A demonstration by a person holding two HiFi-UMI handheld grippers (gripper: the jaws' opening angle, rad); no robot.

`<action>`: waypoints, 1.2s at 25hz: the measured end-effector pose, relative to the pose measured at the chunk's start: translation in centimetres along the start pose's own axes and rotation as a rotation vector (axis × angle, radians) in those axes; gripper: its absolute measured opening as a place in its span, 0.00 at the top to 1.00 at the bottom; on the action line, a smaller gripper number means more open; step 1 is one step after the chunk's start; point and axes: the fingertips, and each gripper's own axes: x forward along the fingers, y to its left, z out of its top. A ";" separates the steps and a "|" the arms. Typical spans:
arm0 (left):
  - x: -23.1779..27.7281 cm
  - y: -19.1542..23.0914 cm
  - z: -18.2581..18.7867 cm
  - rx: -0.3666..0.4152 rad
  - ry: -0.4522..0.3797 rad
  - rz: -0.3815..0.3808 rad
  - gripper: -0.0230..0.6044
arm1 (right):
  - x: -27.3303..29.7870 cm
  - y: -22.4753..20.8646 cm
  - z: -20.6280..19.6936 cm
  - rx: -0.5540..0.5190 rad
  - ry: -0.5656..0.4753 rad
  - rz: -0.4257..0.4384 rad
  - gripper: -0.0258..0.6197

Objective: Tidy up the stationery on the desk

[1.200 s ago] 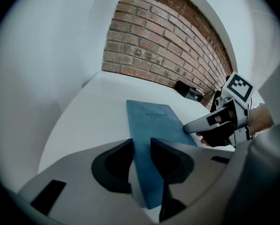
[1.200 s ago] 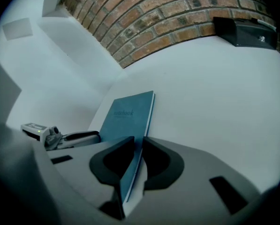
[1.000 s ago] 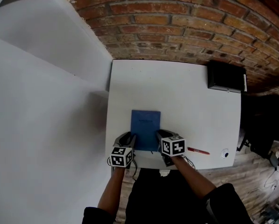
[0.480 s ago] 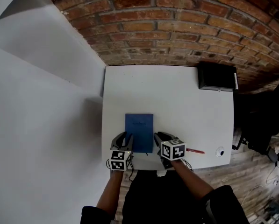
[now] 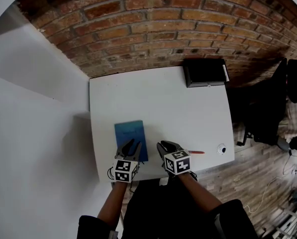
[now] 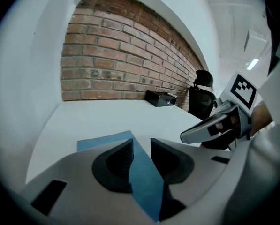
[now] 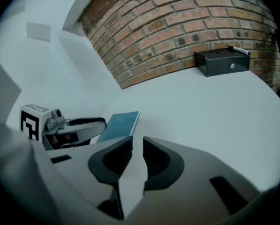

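L gripper (image 6: 140,142): jaws apart, gripping nothing; blue notebook (image 5: 129,132) shows thru the gap, lying flat on the white desk (image 5: 163,98) near its front-left edge; tips hang over the book's near end, can't tell if touching. R gripper (image 7: 137,143): jaws have just been opening, now part-open w/ only bare desk betw. them; it sits just right of the notebook. On its right lies a red pen (image 5: 196,153); black box (image 5: 204,72) at far-right corner by brick wall (image 5: 138,29).
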 end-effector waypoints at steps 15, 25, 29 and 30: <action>1.6 -8.9 -0.3 0.054 0.011 -0.160 0.77 | -8.4 -5.3 -5.0 -0.017 -0.043 -0.157 0.83; -0.2 -13.2 -3.3 0.031 0.042 -0.160 0.77 | -11.0 -9.1 -9.6 -0.283 0.093 -0.215 0.83; -1.2 -13.8 -4.8 0.009 0.057 -0.144 0.77 | -10.7 -10.3 -10.8 -0.400 0.168 -0.242 0.83; -1.5 -13.8 -5.2 0.002 0.062 -0.140 0.77 | -10.7 -10.5 -10.7 -0.440 0.174 -0.260 0.82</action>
